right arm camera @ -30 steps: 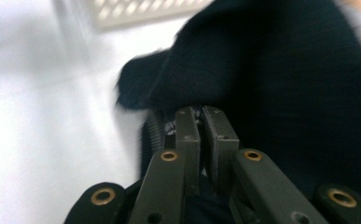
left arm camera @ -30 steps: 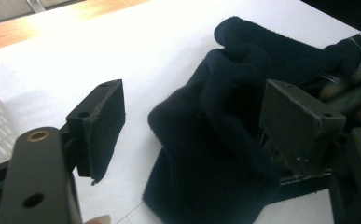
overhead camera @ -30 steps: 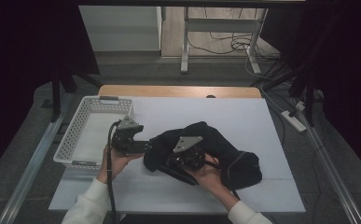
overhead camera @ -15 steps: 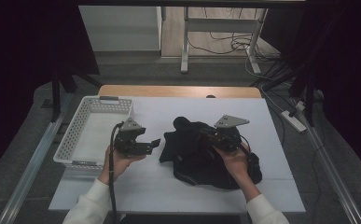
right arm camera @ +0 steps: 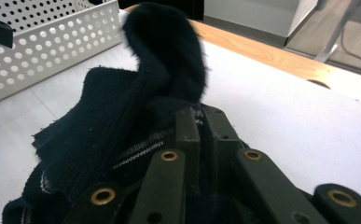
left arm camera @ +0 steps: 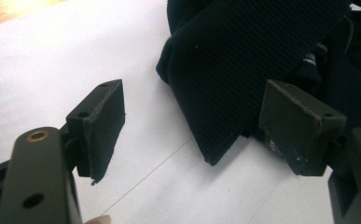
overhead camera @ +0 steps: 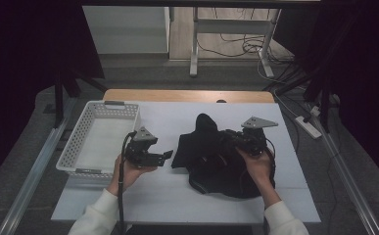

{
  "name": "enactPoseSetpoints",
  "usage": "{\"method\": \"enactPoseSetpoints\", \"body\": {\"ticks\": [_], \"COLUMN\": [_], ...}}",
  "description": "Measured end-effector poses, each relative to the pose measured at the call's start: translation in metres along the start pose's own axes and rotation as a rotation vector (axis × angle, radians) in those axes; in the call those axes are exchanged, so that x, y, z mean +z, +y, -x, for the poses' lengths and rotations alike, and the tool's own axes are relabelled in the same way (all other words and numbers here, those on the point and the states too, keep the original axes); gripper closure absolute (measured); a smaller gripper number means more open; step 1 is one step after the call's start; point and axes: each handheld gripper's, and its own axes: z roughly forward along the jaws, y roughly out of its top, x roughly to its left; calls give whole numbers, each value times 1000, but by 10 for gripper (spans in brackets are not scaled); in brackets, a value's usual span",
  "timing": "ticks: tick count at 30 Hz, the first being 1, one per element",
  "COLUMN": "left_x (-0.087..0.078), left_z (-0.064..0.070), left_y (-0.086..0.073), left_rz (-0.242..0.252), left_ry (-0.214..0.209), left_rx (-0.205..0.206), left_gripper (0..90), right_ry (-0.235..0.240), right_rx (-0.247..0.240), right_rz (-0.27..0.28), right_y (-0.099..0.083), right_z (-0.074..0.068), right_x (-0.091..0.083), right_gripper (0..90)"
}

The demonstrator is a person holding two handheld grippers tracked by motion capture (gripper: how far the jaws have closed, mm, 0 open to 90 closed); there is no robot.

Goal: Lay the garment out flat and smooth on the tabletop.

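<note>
A black knitted garment lies bunched on the white table, a fold of it standing up at the far side. My right gripper is shut on the garment's fabric near its middle and holds it a little off the table. My left gripper is open just left of the garment, nothing between its jaws; a flat ribbed edge of the garment lies in front of it, between the two pads.
A white perforated basket stands at the table's left side, seemingly empty. A wooden strip runs along the table's far edge. Bare white table spreads near the front edge.
My right gripper has carried the garment from the front middle toward the right and far side, spreading it. My left gripper has let go of it and drawn slightly left.
</note>
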Motion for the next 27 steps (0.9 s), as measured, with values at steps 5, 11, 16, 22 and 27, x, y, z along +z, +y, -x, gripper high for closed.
{"method": "enactPoseSetpoints", "body": {"ticks": [5,11,16,22,27], "left_x": [2,0,1,1,3], "left_z": [0,0,-1,3,6], "left_y": [-1,-1,-1,0,1], "left_rz": [-3,10,2,3,-1], "left_ry": [14,17,13,7,-2], "left_rx": [-3,-8,-3,6,14], "left_gripper": [230,233,230,227,226], "right_ry": [44,89,107,116,116], "right_rx": [-17,-33,-53,-64,-91], "right_rz": [-26,-18,48,30,-13], "right_y": [-1,1,9,7,-9], "right_z": [-10,-22,-30,-39,-46], "right_x": [17,22,4,-15,-28], "right_gripper": [801,501,373,348,346]}}
